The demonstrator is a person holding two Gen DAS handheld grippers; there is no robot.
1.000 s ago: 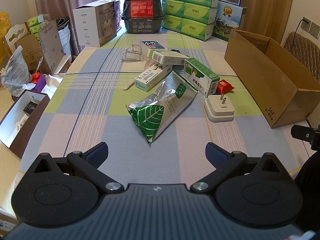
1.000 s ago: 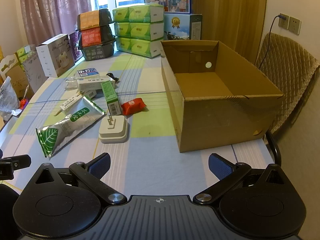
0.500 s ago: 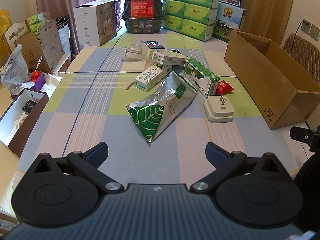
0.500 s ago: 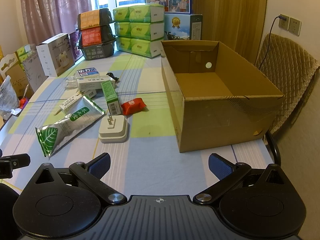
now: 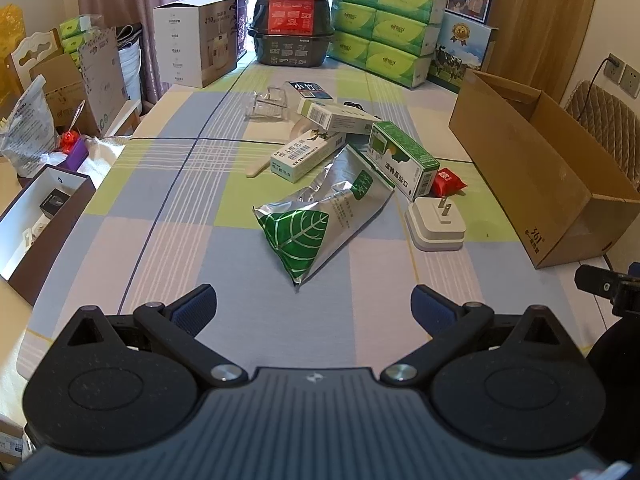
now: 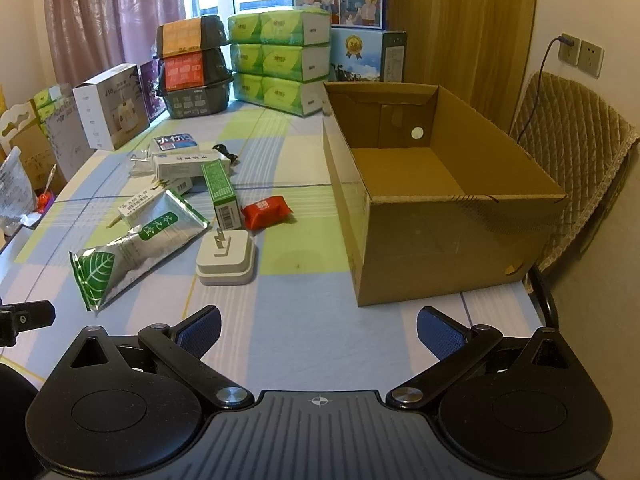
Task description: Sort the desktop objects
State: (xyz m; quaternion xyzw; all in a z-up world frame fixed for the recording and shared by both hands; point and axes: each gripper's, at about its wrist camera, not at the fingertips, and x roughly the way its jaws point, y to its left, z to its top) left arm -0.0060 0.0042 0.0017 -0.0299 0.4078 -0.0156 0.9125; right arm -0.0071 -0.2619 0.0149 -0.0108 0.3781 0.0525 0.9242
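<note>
Left gripper [image 5: 314, 307] spread wide and empty above the checked tablecloth [image 5: 168, 240], silver leaf-print pouch [image 5: 320, 224] ahead, long axis diagonal, leaf end nearest, white plug adapter [image 6: 226, 257] prongs up, right gripper [image 6: 318, 330] spread, cardboard box [image 6: 436, 236] open.

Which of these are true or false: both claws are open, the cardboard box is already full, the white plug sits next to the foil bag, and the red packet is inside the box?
1. Both claws are open. True: the left claw and the right claw hold nothing, fingers spread.
2. The cardboard box is full. False: its inside shows bare.
3. The white plug lies beside the foil bag. True.
4. The red packet is inside the box. False: it lies on the tablecloth, by the green carton.
</note>
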